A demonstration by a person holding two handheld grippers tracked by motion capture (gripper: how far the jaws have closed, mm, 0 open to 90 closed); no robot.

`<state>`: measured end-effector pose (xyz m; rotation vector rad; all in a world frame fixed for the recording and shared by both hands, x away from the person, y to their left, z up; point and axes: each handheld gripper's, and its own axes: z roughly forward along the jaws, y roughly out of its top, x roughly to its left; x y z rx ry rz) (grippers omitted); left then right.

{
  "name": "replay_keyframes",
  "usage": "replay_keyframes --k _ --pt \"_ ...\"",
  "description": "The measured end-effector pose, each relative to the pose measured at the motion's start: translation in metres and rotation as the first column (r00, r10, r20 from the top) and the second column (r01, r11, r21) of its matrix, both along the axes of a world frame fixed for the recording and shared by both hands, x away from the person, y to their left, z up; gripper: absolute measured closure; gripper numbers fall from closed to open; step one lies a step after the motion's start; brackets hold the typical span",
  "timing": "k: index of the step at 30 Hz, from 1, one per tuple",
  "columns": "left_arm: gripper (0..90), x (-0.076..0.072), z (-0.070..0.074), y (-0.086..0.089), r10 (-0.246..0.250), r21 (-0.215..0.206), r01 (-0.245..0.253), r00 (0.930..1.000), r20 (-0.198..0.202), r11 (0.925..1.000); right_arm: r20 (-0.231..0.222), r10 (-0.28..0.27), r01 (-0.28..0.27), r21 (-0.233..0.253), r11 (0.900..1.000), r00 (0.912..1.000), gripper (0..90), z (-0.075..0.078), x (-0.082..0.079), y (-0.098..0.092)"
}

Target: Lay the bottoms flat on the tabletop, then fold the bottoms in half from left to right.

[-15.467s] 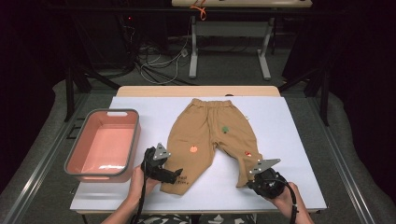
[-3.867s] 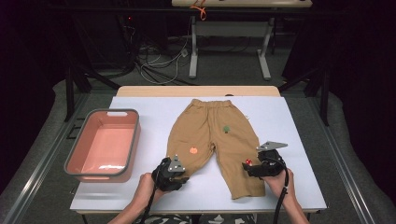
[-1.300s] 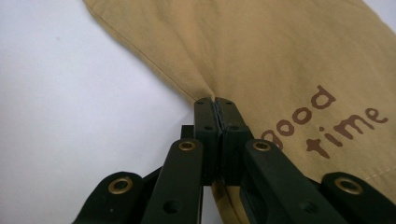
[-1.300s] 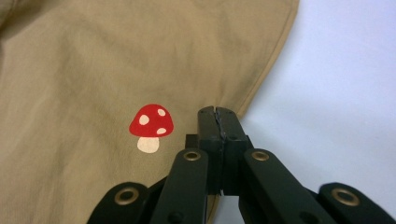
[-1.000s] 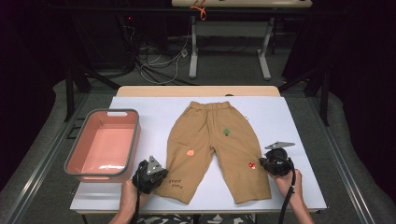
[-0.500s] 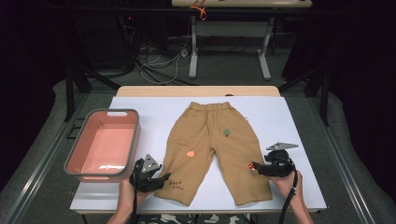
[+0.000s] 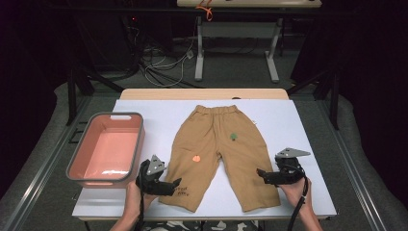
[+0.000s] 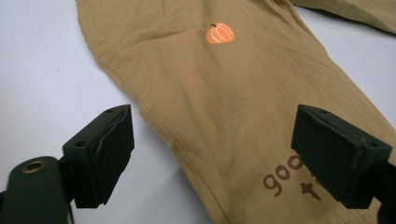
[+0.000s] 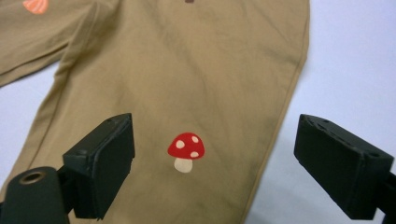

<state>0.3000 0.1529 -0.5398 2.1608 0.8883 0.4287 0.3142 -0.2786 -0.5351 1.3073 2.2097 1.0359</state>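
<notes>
High view: tan trousers (image 7: 222, 151) flat mid-table; left gripper (image 7: 169, 185) and right gripper (image 7: 262, 174) at leg hems.
Left gripper view: jaws spread, straddling pumpkin-print leg (image 8: 243, 121).
Right gripper view: jaws spread over mushroom print (image 9: 187, 150).
Judged step: pre-grasp; next, lower and pinch hems.

We had bunched-up trousers (image 7: 220, 154) before — now both legs lie flat and spread apart on the surface. Our left tongs (image 7: 176, 183) moved out to the left leg's hem, and our right tongs (image 7: 260, 173) came in to the right leg — both wide open.
</notes>
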Motion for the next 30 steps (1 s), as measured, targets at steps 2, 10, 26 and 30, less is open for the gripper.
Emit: replay_keyframes --k 2,10,26,30 --pt "9.9 0.0002 0.0 -0.0002 -0.002 -0.009 0.003 1.0 0.007 1.0 0.019 0.012 -0.012 0.005 1.0 0.9997 9.7 0.0014 -0.0003 0.0005" --pt "4.0 0.0017 0.001 0.0017 0.0 -0.005 0.0 0.9999 0.014 1.0 0.05 0.031 -0.032 0.033 0.999 0.9983 0.0 0.0064 -0.0036 0.0017" --pt "1.1 0.0043 -0.0006 -0.0026 0.003 0.004 -0.003 1.0 0.0 1.0 0.043 0.043 -0.044 0.033 0.998 0.9982 0.0 0.0063 -0.0033 0.0031" --pt "0.4 0.0087 0.003 -0.0035 0.013 -0.007 -0.013 0.9999 0.004 0.9999 0.045 0.049 -0.051 0.04 0.998 0.9978 0.0 0.0067 -0.0037 0.0035"
